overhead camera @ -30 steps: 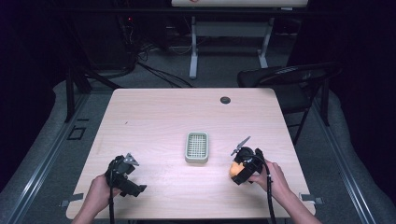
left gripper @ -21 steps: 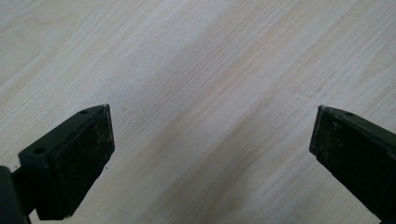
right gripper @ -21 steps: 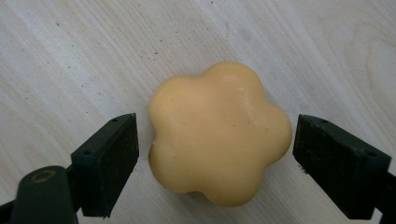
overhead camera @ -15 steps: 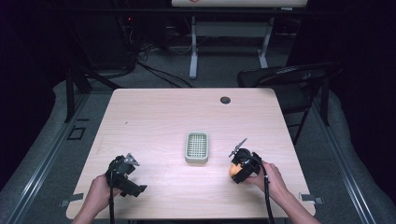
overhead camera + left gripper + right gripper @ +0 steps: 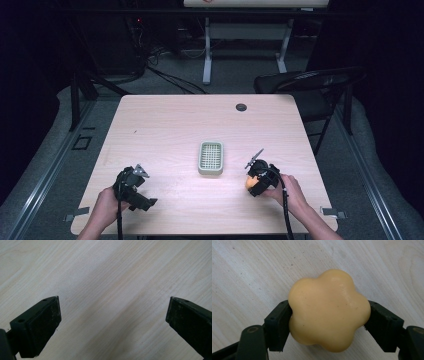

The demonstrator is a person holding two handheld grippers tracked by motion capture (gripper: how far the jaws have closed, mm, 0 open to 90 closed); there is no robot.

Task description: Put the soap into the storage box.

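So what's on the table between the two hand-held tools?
In the high view, only bare wood lies directly between the left tool and the right tool; the small green tray sits just beyond that line.

My high view sits above the near edge, looking forward and down over the whole desk [image 5: 165, 125] to the floor beyond. My left gripper view rides close over bare wood, facing down between its spread tongs [image 5: 112, 322]. My right gripper view is just as near, facing down on the orange flower-shaped piece [image 5: 328, 308], which the high view shares at right.
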